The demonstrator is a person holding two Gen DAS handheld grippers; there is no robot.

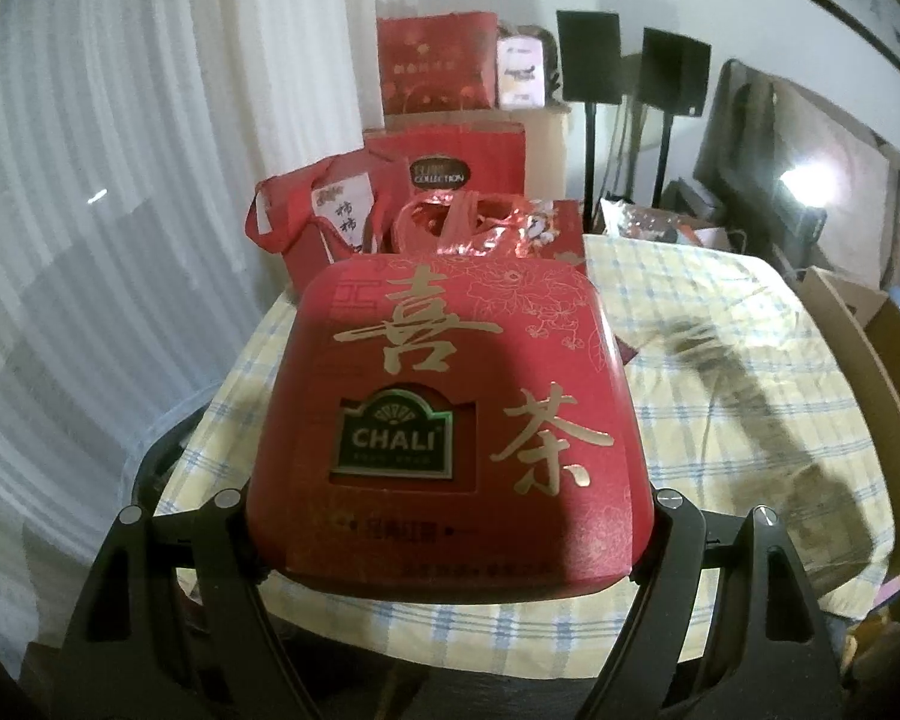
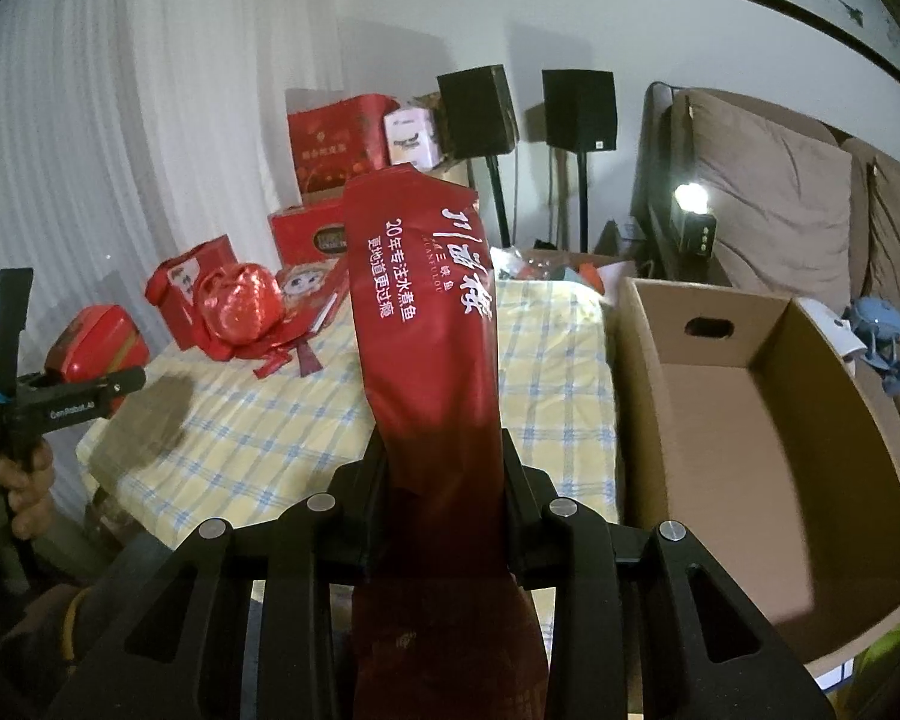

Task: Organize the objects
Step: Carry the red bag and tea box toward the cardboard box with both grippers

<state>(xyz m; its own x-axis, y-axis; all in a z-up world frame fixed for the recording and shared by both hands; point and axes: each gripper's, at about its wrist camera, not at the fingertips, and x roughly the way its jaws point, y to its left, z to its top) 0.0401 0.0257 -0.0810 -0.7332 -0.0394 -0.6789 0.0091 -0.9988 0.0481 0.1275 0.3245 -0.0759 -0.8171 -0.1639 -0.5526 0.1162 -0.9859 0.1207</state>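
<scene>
left gripper (image 1: 450,546) lower centre, jaws wide, clamped on red tea tin (image 1: 444,420) above checked tablecloth (image 1: 720,372). right gripper (image 2: 444,516) lower centre, jaws narrow, grasping red pouch (image 2: 429,324) upright. open cardboard box (image 2: 768,420) right. red gift bags (image 2: 222,294) upper left; white curtain (image 1: 120,180); speakers (image 2: 579,111) rear.
</scene>
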